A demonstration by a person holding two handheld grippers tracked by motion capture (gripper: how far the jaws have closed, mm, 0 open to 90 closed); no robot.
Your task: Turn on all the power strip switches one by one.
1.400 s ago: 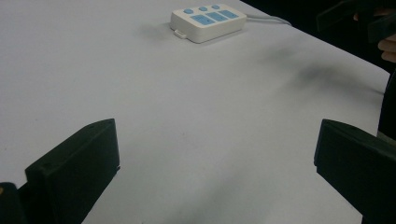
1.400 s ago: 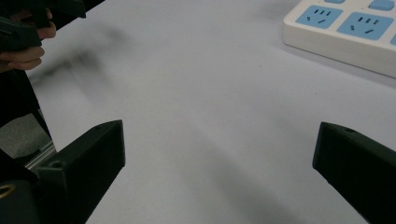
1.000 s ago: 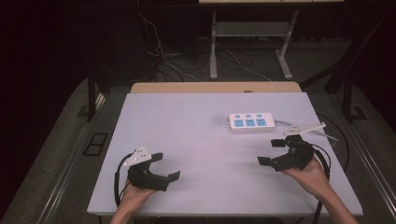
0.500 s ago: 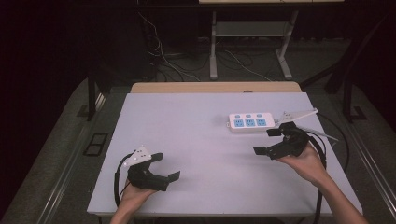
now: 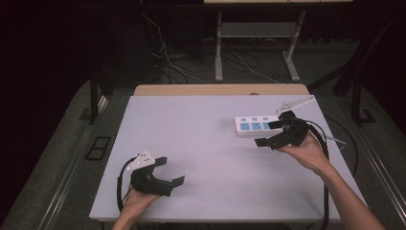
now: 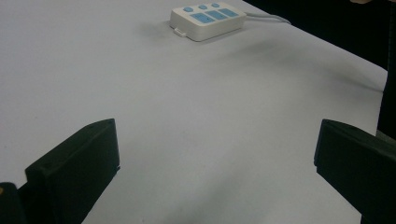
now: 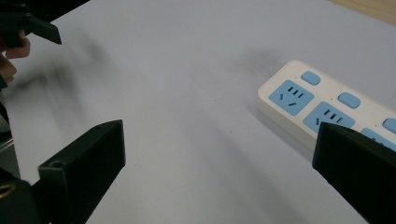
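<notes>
A white power strip (image 5: 253, 126) with blue sockets lies on the right half of the pale table (image 5: 201, 124); I also see the strip (image 6: 208, 18) far off in the left gripper view. My right gripper (image 5: 267, 133) hovers open at the strip's near right end, one jaw over it. In the right gripper view the strip (image 7: 327, 112) sits just ahead of the right jaw, and nothing is between the jaws of the right gripper (image 7: 217, 149). My left gripper (image 5: 171, 171) rests open near the front left edge, and the left gripper (image 6: 217, 144) holds nothing.
The strip's white cable (image 5: 335, 140) trails off to the right. A wooden strip (image 5: 220, 89) borders the table's far edge. Behind it stand a metal frame (image 5: 258, 28) and loose floor cables (image 5: 167, 62). The other hand's gripper (image 7: 28, 25) shows at the upper left of the right gripper view.
My right gripper has moved away from me and slightly left, up to the power strip's end. The left gripper has stayed put.
</notes>
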